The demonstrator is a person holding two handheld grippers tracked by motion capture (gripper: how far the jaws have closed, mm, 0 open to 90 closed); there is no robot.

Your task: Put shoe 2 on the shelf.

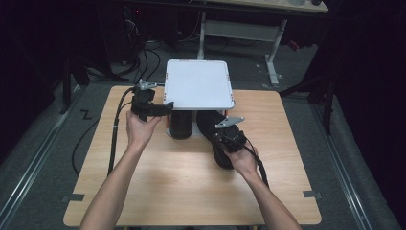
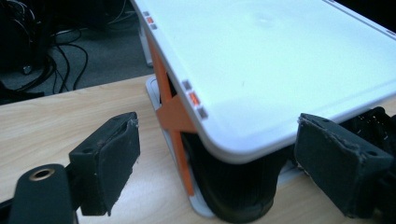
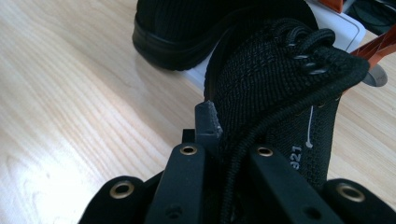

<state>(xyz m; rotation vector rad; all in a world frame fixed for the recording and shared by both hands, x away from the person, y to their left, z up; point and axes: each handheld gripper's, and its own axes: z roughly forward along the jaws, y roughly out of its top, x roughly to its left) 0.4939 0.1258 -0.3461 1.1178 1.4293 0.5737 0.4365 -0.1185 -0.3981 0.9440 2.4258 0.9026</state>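
Observation:
A white rack (image 1: 198, 84) with orange side struts (image 2: 175, 112) stands at the back of the wooden table (image 1: 182, 182). One black knit shoe (image 1: 180, 124) sits under its top shelf, toe outward. My left gripper (image 1: 167, 109) is open at the rack's near left corner. In the left gripper view its pads (image 2: 112, 163) stand wide on either side of the shelf corner (image 2: 233, 149) without touching it. My right gripper (image 1: 229, 132) is shut on the collar of a second black shoe (image 3: 280, 84), which lies partly out of the rack toward me.
The rack's white base plate (image 3: 336, 23) lies flat on the table under the shoes. Bare wood stretches across the front half of the table. Cables (image 1: 139, 62) and desk legs (image 1: 273, 57) are on the dark floor behind.

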